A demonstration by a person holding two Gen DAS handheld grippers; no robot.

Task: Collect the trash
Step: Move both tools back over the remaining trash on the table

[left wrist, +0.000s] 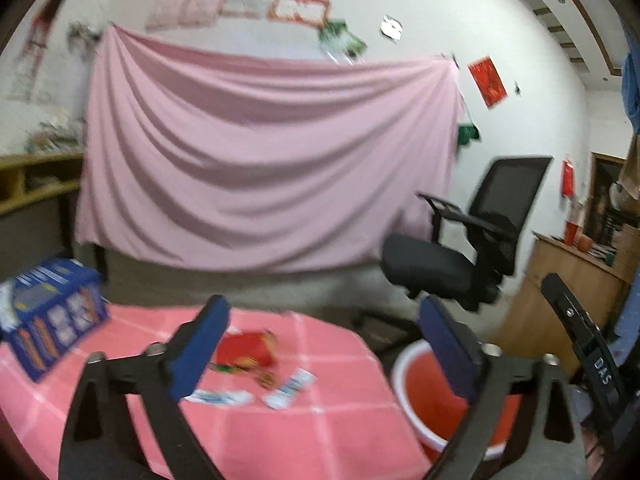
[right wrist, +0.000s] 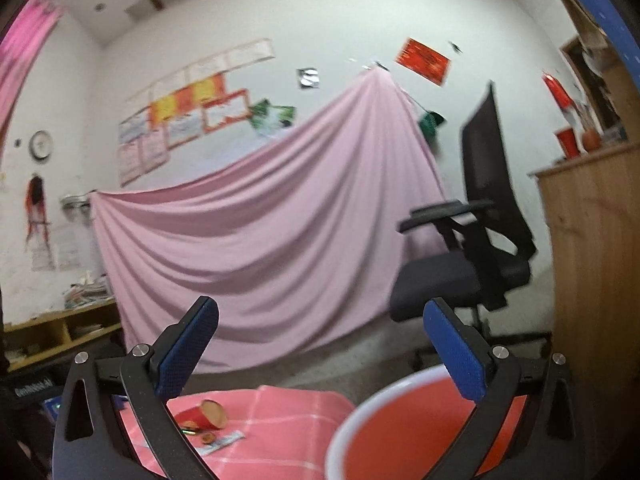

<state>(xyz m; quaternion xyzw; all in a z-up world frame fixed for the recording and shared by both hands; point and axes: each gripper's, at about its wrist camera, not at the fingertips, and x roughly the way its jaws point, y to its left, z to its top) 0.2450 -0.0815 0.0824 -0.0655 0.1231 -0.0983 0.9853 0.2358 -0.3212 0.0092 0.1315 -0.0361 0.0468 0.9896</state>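
Both the left tool (left wrist: 322, 344) and right tool (right wrist: 320, 348) gape wide, empty; wrappers (left wrist: 288, 390) lie mid-bench (left wrist: 280, 432), red bucket (left wrist: 424, 392) beside its right edge

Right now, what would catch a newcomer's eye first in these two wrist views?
The big pink sheet draped across the back wall fills the middle of both views, with a black office chair to its right. Nearer, a table under a pink checked cloth carries a tipped red cup and scattered wrappers, and a red basin sits by the table's right edge. Both grippers stand open and empty.
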